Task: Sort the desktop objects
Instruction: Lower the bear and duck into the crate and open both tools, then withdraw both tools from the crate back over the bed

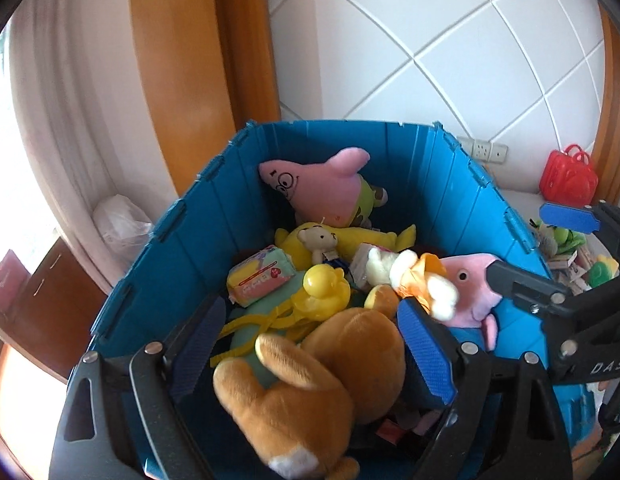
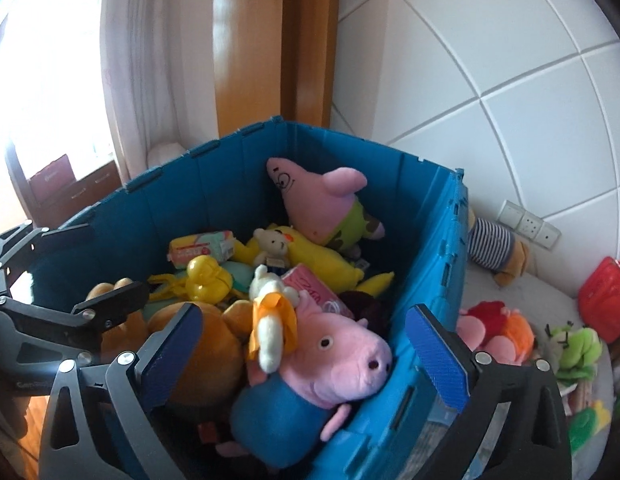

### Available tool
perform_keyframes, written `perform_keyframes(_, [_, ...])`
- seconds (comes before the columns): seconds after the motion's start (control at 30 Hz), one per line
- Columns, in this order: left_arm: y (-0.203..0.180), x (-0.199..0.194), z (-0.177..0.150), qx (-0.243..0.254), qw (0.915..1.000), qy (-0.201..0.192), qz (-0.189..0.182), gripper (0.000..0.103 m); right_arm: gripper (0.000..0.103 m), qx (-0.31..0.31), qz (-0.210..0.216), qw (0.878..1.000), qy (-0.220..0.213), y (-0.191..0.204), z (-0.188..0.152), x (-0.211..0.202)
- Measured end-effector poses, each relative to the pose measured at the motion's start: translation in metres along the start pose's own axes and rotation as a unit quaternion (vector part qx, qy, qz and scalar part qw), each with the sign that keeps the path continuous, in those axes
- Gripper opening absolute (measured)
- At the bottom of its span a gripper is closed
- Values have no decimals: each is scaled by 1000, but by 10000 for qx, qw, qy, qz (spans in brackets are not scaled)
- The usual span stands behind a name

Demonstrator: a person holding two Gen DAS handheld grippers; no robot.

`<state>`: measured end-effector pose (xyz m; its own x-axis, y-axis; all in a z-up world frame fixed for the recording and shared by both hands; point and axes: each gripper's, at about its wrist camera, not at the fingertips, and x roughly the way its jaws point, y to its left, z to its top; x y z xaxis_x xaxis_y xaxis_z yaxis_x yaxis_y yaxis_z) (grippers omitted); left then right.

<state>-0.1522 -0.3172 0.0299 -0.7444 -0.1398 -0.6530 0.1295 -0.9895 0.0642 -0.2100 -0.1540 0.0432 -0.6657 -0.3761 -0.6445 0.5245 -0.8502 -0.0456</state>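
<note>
Both claws are standing released over the blue bin [image 1: 441, 184]. The left gripper [image 1: 310, 344] is straddling the brown plush [image 1: 310, 380]; the right gripper [image 2: 306, 344] is straddling the pink pig [image 2: 337, 360], neither pad pressing. Withdraw straight up, keeping the fingers clear of the bin wall at 3 o'clock. More toys [image 2: 509, 332] are waiting outside at 3 o'clock, beside a red basket [image 2: 607, 300].

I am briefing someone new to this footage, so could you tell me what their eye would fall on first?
A blue bin heaped with soft toys fills both views. A pink starfish plush leans against its far wall, and a pink pig plush lies in the near right corner beside a brown plush. More toys and a red toy basket sit outside, right.
</note>
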Motion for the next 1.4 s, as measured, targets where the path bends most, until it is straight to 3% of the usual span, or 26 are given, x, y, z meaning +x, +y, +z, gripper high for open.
perform_keyframes(0.27, [-45, -56, -37, -108, 9987, -399, 292, 98, 103, 257, 132, 9989, -362, -28, -52, -64])
perform_keyframes(0.73, [-211, -110, -94, 161, 9992, -317, -178, 103, 103, 715, -369, 9966, -188, -141, -180, -158])
perform_keyframes(1.03, [-301, -105, -131, 243, 9984, 171, -489, 103, 103, 1182, -929, 9886, -55, -223, -258, -205])
perform_keyframes(1.23, [-347, -81, -131, 469, 9956, 423, -691, 103, 103, 1660, -1238, 9782, 136, -276, -296, -211])
perform_keyframes(1.4, [-382, -51, -124, 657, 9911, 589, -993, 103, 103, 2127, -1653, 9621, 413, -327, -326, -208])
